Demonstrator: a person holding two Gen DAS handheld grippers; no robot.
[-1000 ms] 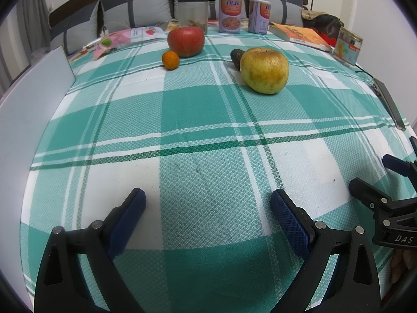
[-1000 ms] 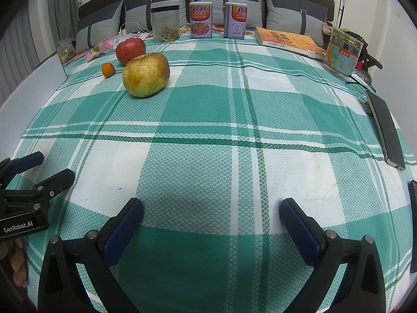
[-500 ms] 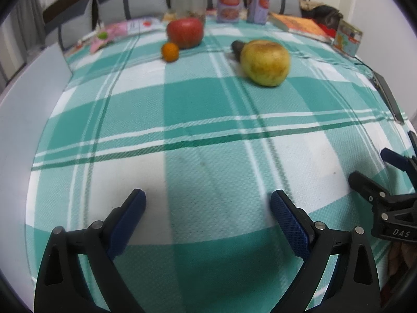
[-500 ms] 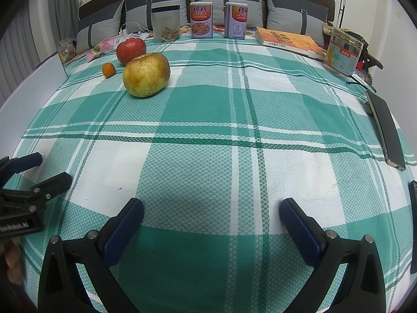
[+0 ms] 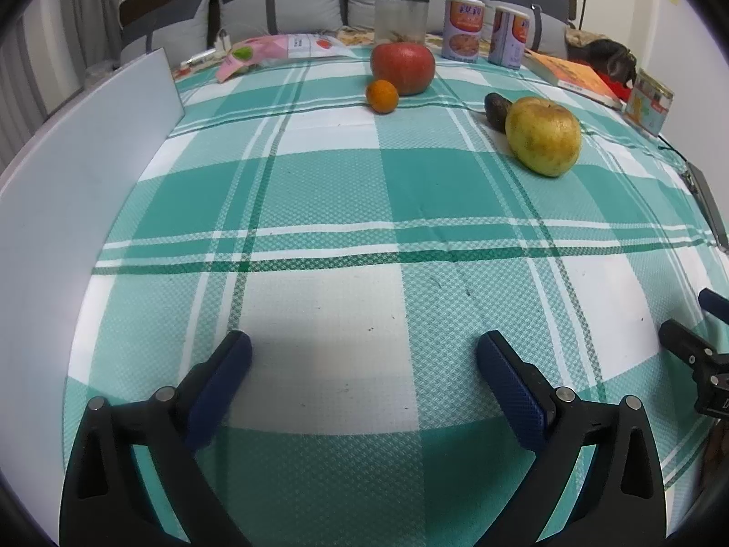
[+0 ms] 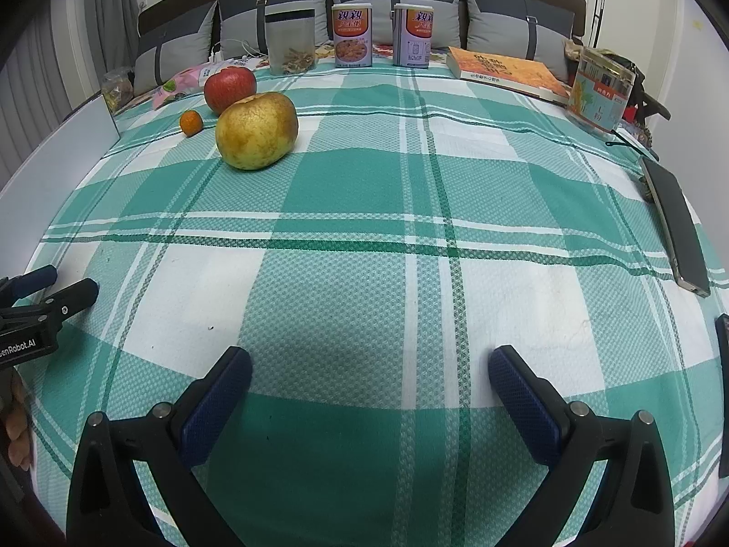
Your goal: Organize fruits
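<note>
Both grippers low over the checked cloth (image 6: 364, 273), fruit far off, nothing picked yet.

Left gripper (image 5: 363, 355): fingers spread wide, empty. Right gripper (image 6: 370, 369): same, wide apart, empty.

Fruits sit in the upper part of both views. Pear (image 5: 543, 136), yellow-green, upper right in left view, upper left in right view (image 6: 256, 130). Apple (image 5: 402, 67) top centre, red. Orange (image 5: 382, 96) just beside the apple's lower left, may be touching, can't tell. Dark fruit (image 5: 496, 108), maybe avocado, tucked behind the pear, touching or nearly; hidden in right view.

Handling, judged: pear looks biggest and heaviest, firm, smooth skin, could slip or roll; grip across its widest middle. Apple firm, same grip. Orange light, small, rolls easily, needs jaws closed far. Dark fruit likely softer, go gentle.

Orientation: pear lies tipped, long axis slanting, stem dimple up and toward top of frame. Apple upright, stem end up. Orange round, no axis. Dark fruit's axis unclear.
</note>
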